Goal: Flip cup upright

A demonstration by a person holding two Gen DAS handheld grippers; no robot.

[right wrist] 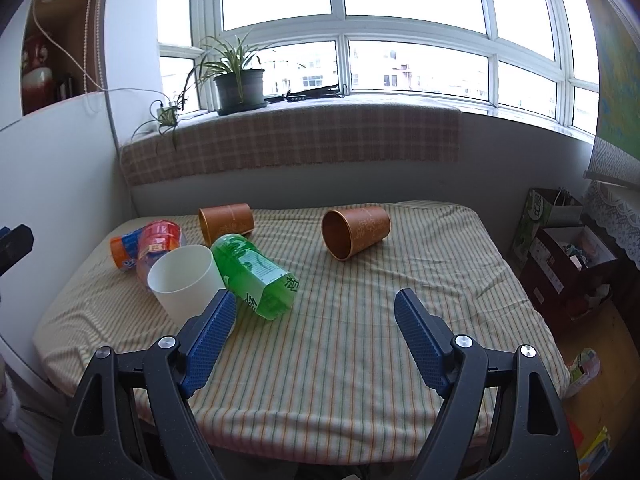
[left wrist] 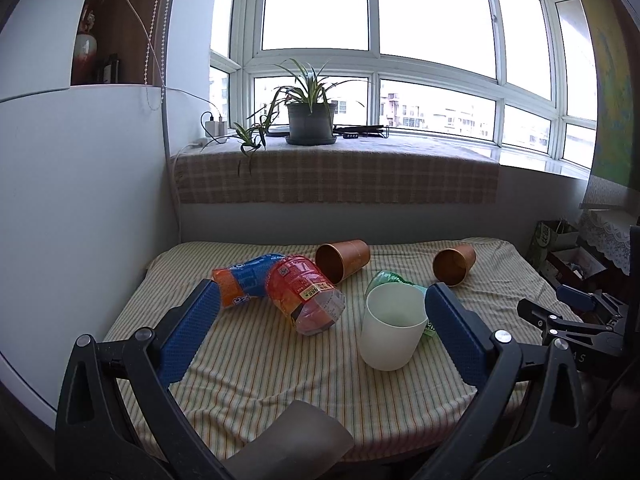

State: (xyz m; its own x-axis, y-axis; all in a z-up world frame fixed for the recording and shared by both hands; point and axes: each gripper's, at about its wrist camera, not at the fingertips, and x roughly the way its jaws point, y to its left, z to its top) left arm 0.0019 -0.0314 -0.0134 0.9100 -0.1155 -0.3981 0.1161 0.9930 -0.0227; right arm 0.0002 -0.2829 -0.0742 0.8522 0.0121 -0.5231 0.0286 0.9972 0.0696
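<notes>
Starting at the left of the striped-cloth table [left wrist: 248, 364]: an orange-and-blue plastic bottle [left wrist: 240, 282] lies on its side, and a red-labelled clear bottle [left wrist: 306, 296] lies across it, touching. The left gripper [left wrist: 320, 312] hangs above them with its blue-padded jaws spread wide, holding nothing. Its right finger sits just beside the white plastic cup [left wrist: 392, 326], which stands mouth up; real contact I cannot tell. Behind the cup, a green plastic bottle [right wrist: 256, 276] lies on its side against it. Further back, a brown paper cup [right wrist: 226, 222] lies tipped over, and a second brown paper cup [right wrist: 354, 230] lies tipped over, well apart. Over to the right gripper [right wrist: 316, 306]: jaws wide apart, empty, left pad in front of the white cup's base.
</notes>
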